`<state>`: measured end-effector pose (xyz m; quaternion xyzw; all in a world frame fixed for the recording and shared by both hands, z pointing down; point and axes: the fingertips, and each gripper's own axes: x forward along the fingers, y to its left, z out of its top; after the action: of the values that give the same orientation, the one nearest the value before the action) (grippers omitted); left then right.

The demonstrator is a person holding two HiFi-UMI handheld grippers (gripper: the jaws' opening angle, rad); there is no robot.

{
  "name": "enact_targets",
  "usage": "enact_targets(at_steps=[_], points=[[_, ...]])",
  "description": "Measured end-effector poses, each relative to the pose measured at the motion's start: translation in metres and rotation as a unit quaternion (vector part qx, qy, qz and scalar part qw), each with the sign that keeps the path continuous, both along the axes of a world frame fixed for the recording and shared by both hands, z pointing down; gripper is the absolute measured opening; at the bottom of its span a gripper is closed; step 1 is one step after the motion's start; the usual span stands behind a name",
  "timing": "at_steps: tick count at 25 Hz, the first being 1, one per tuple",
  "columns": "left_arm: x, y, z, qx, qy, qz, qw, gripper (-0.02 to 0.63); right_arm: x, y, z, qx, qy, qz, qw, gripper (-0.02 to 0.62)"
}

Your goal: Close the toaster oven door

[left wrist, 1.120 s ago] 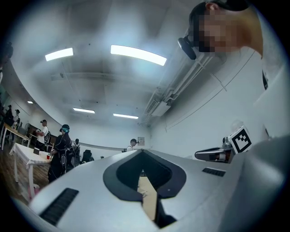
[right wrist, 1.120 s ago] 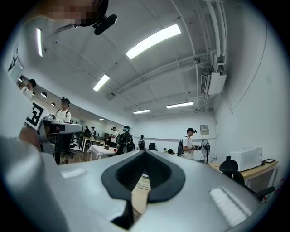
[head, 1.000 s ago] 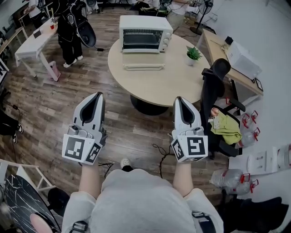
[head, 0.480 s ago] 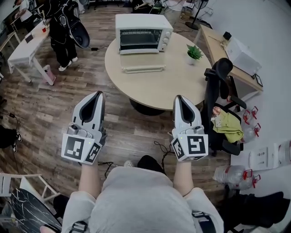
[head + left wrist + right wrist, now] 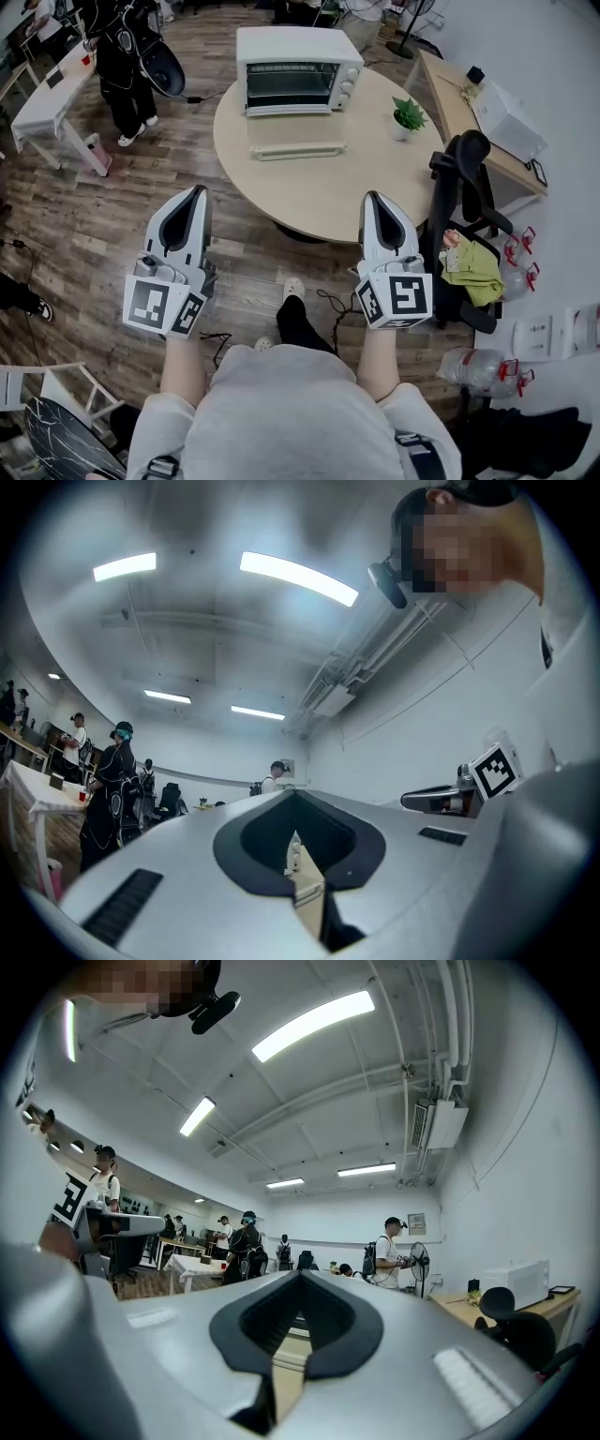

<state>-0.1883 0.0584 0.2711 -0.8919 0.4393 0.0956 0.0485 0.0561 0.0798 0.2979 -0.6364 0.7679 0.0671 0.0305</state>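
The white toaster oven [image 5: 295, 67] stands at the far side of the round beige table [image 5: 356, 183]. Its door [image 5: 296, 150] lies folded down flat in front of it. My left gripper [image 5: 196, 194] and right gripper [image 5: 372, 198] are held side by side over the wooden floor, short of the table's near edge. Both point toward the oven and are shut, with nothing between the jaws. In the left gripper view the gripper [image 5: 298, 855] shows a sliver of the oven through its slit. The right gripper [image 5: 298, 1321] shows a strip of the table in its own view.
A small potted plant [image 5: 408, 114] sits on the table right of the oven. A black office chair [image 5: 459, 187] with a green cloth [image 5: 473, 272] stands close on the right. A person in black [image 5: 122, 56] stands by a white desk [image 5: 47, 94] at far left. Plastic bottles [image 5: 478, 370] lie on the floor.
The person has stepped toward the table, so the table and oven sit nearer and lower in the head view. Both grippers keep their pose and stay shut.
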Motion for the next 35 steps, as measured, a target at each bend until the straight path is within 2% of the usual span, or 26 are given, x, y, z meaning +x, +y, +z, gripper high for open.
enact_targets(at_steps=[22, 30, 35], points=[[0.078, -0.181, -0.020, 0.013, 0.007, -0.037, 0.9992, 0.008, 0.081, -0.206, -0.018, 0.006, 0.000, -0.041, 0.999, 0.011], [0.099, -0.223, -0.012, 0.001, 0.002, -0.055, 0.9985, 0.008, 0.098, -0.266, 0.008, -0.028, -0.001, -0.060, 0.998, 0.011], [0.110, -0.241, -0.003, -0.010, -0.001, -0.062, 0.9980, 0.008, 0.105, -0.295, 0.037, -0.065, -0.003, -0.071, 0.995, 0.011]])
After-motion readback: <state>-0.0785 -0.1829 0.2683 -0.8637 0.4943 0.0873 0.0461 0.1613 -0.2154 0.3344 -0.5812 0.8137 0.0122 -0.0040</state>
